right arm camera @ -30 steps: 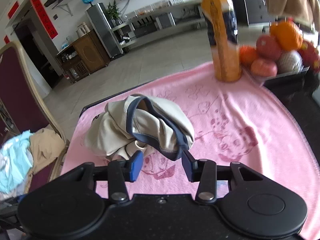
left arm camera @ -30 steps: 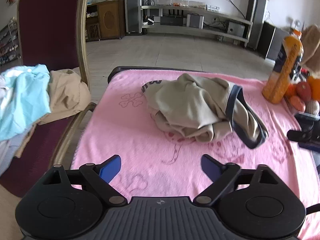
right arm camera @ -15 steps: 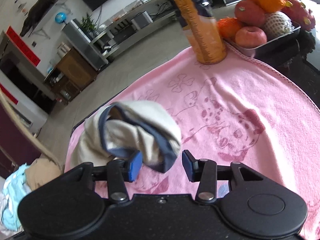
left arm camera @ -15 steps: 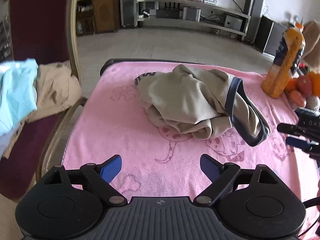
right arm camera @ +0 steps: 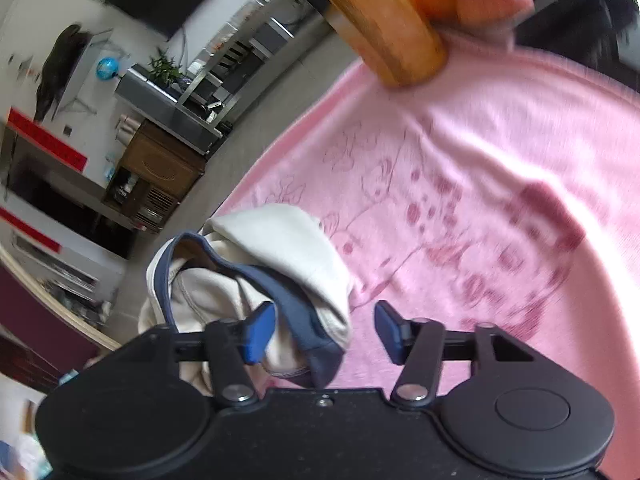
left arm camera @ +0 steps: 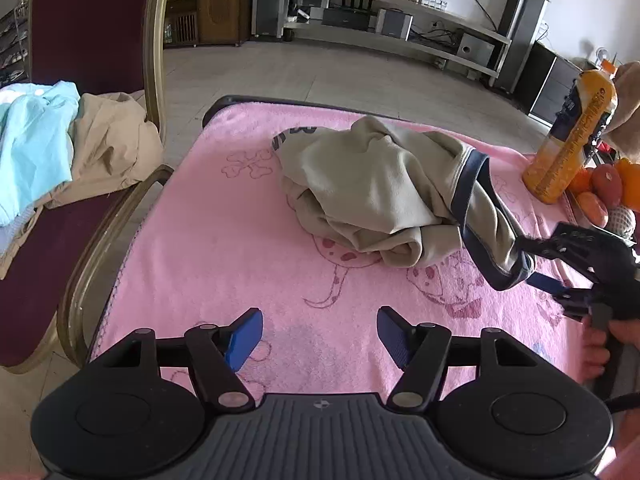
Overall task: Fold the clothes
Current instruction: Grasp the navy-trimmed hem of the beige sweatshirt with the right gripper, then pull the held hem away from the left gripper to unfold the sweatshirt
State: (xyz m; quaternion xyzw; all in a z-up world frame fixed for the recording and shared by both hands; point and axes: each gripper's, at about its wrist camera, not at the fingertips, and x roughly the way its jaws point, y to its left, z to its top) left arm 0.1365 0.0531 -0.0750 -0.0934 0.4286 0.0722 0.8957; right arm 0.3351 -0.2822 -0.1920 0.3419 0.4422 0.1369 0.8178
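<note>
A crumpled beige garment [left arm camera: 372, 184] with a navy hem [left arm camera: 480, 248] lies in a heap on the pink towel [left arm camera: 240, 260]. My left gripper [left arm camera: 319, 336] hovers open over bare towel in front of the heap, touching nothing. In the left wrist view my right gripper [left arm camera: 526, 262] comes in from the right with its fingers on either side of the hanging hem. The right wrist view is tilted and blurred. There the garment [right arm camera: 280, 240] sits close in, and its navy hem [right arm camera: 296, 304] passes between the spread pads of my right gripper [right arm camera: 325, 332], which is open.
A maroon chair [left arm camera: 88, 20] stands at the left with light-blue [left arm camera: 36, 140] and tan clothes [left arm camera: 112, 148] on its seat. An orange juice bottle [left arm camera: 568, 136] and a tray of fruit [left arm camera: 612, 184] stand at the towel's right edge. A hand [left arm camera: 600, 344] holds the right gripper.
My right gripper has rolled sideways and moved in until the navy hem lies between its fingers. The left gripper has shifted slightly and stays open.
</note>
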